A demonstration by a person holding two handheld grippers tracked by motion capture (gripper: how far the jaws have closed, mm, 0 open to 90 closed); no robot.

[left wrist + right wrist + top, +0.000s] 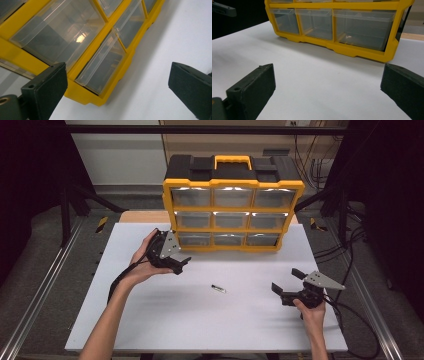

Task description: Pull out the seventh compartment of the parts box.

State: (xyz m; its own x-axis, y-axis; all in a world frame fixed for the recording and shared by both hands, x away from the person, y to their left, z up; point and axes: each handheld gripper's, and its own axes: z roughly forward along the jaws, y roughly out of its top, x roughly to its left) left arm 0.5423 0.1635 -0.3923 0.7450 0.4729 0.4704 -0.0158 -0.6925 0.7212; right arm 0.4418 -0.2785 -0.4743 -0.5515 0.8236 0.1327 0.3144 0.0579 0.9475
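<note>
Left gripper [181, 264]: held in the person's left hand [142, 265] at about 10 o'clock from the table's middle, just in front of the drawer cabinet's lower left corner. Its jaws stand wide apart with nothing between them.

Left gripper's own view: the two black jaws rise at the bottom corners, with the bottom left drawer [101, 66] tilted across the frame between and above them. Bare table shows at 3 o'clock.

Right gripper [286, 284]: held in the person's right hand [311, 312] at about 4 o'clock from the table's middle, near the right edge. Its jaws are spread wide and hold nothing.

Right gripper's own view: it looks low across the table at the cabinet's bottom row of drawers, at 12 o'clock. The bottom right drawer [364, 28] has a small pale thing inside; what it is cannot be told.

Drawer cabinet [233, 184]: yellow frame, black top with a yellow handle, nine clear drawers in three rows. It stands upright at 12 o'clock on the table, at the far edge.

Small dark object [218, 289]: lies flat near the table's middle, between the two grippers, well apart from both and touched by neither. It is too small to name.

Table [165, 320]: white top, bare at 6 o'clock.
</note>
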